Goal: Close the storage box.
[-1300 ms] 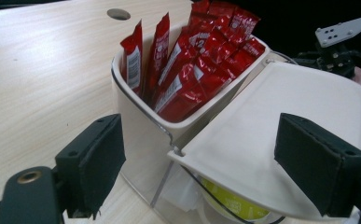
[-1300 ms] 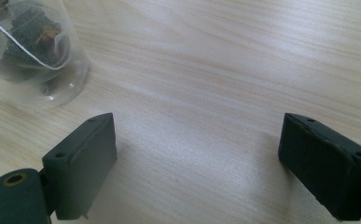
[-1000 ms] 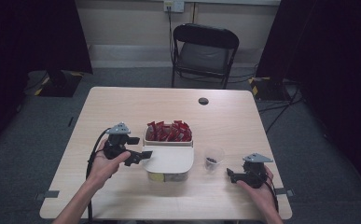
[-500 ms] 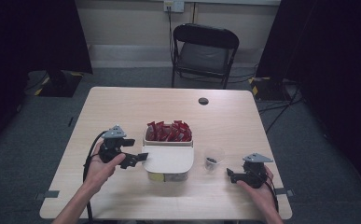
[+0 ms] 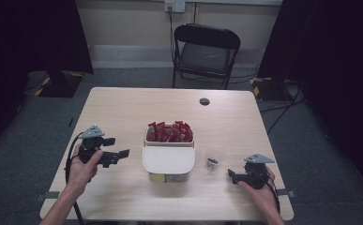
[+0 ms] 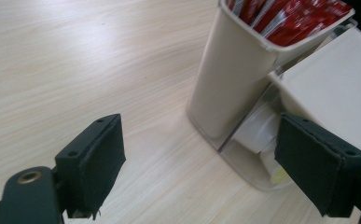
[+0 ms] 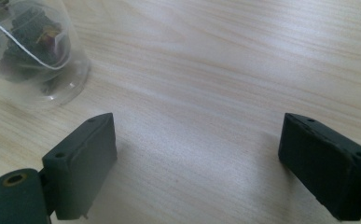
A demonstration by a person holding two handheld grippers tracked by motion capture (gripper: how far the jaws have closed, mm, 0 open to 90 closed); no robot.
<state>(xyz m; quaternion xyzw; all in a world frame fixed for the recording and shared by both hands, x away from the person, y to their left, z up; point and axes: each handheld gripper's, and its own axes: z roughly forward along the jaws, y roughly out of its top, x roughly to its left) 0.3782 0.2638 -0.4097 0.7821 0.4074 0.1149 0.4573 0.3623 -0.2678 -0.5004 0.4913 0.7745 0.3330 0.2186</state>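
Your left gripper (image 5: 123, 153) sits at the lower left of the high view, jaws spread wide and empty, pointing at the cream plastic organiser box (image 5: 168, 159) at the frame's centre. In the left gripper view the jaws' black padded faces frame that box (image 6: 236, 79): smooth, matte walls with rounded corners, a clear plastic base, and a rear compartment packed with glossy red sachets (image 6: 290, 18). Your right gripper (image 5: 231, 174) rests low at the lower right of the high view, its jaws also wide apart with nothing between them. Just beside it, toward the centre, stands the small clear plastic cup (image 5: 215, 158) with dark dried bits at its bottom; in the right gripper view the cup (image 7: 31, 51) fills the upper left corner, thin-walled and round.

You work on a pale wooden table (image 5: 123, 112) with a fine straight grain and rounded corners. A small black round disc (image 5: 204, 101) lies near its far edge. Beyond the table, at the top of the frame, a black folding chair (image 5: 206, 55) stands on grey carpet before a beige wall, with dark curtains (image 5: 34, 33) at both sides.
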